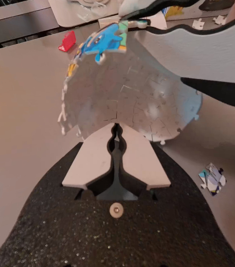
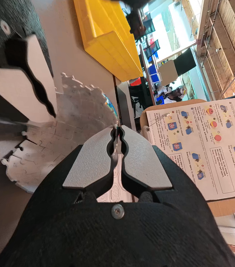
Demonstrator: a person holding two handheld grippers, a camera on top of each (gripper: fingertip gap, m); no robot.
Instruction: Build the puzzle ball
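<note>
— Where's the puzzle ball?

— Only part-built: a curved shell of joined pieces, held up above the table, its plain grey inner side facing the left wrist camera. A blue printed piece sits at its top edge.

— And the left gripper?

— It reaches forward and level, fingers pinched together on the shell's lower rim.

— The right one?

— The right gripper is rolled onto its side, so the room looks tipped in its own view. Its jaws are clamped on the shell's edge, with a thin strip of puzzle caught between them. From the left wrist view it comes in from the upper right, one finger crossing over the shell.

— Anything else about?

— A loose puzzle piece on the table at right, a small red stand beyond the shell, a yellow bin and an instruction sheet on a board.
</note>
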